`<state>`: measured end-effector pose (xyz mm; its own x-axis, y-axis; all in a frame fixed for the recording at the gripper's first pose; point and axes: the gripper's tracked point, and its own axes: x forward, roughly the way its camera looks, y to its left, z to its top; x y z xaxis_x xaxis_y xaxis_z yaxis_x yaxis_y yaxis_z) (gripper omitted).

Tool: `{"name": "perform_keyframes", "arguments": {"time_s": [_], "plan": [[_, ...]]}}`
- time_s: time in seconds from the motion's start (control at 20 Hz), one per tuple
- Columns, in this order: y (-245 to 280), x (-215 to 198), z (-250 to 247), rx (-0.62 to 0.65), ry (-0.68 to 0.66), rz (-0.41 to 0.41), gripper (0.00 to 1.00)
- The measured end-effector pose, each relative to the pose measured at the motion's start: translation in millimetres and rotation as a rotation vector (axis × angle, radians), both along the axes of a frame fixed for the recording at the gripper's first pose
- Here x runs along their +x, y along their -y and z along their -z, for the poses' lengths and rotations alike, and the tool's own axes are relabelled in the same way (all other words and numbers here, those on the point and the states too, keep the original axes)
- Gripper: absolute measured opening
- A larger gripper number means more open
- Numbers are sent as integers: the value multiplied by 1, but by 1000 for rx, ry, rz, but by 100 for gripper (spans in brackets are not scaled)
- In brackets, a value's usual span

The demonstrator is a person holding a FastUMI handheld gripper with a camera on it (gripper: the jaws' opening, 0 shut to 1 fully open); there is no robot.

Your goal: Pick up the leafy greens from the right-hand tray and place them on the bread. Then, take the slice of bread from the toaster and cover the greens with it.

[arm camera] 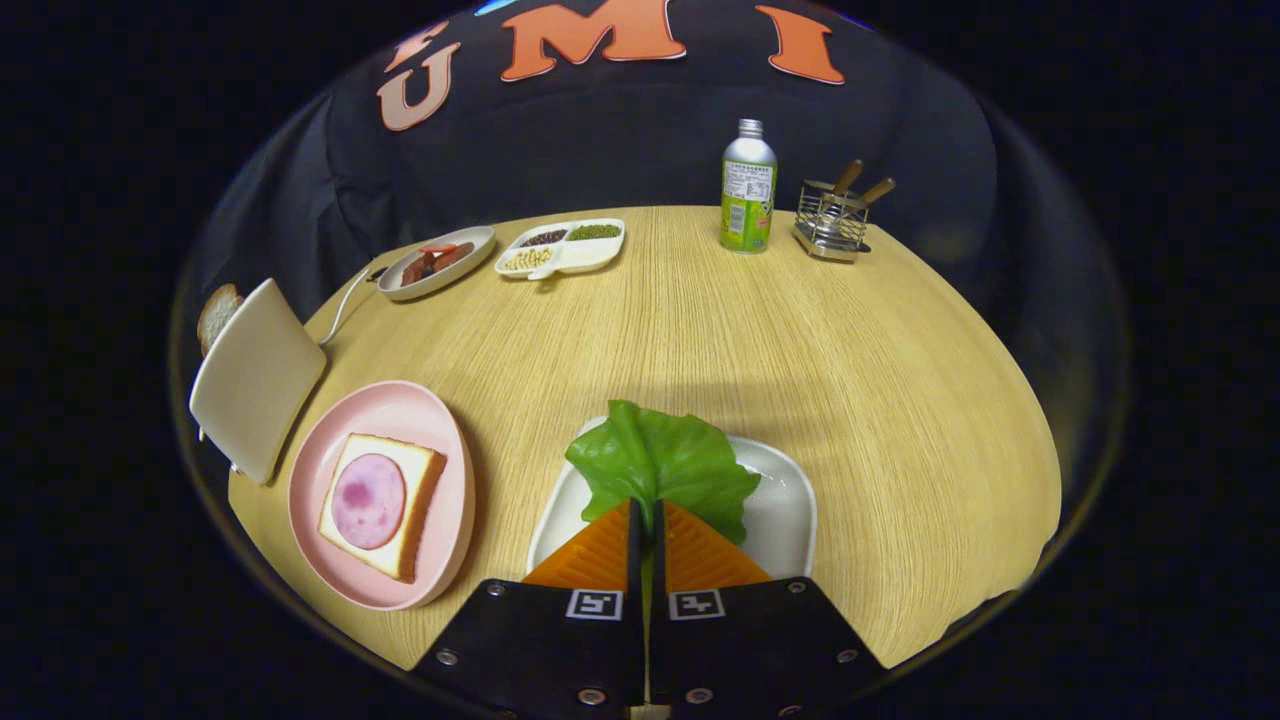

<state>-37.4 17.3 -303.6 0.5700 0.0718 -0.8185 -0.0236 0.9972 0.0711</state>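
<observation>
My gripper (646,512) has its orange fingers (598,555) pressed together on the stem edge of a green lettuce leaf (660,462). The leaf spreads out just ahead of the fingertips, over the white tray (785,505). I cannot tell whether it still rests on the tray or is lifted. Left of the fingers a pink plate (440,430) carries a slice of bread (425,500) topped with a round of pink ham (368,500). Further left stands a cream toaster (257,378) with a slice of bread (217,315) sticking out behind it.
At the far side of the round wooden table (880,400) stand a grey dish with red food (436,262), a white divided dish of beans (562,247), a green bottle (748,188) and a wire utensil holder (832,220). The toaster's cord (345,305) trails backward.
</observation>
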Motion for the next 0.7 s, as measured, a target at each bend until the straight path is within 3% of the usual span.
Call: {"name": "perform_keyframes", "arguments": {"time_s": [0.4,0.7], "plan": [[-21,8,-42,88,100,-30,2],[-75,8,-62,139,144,-157,2]]}}
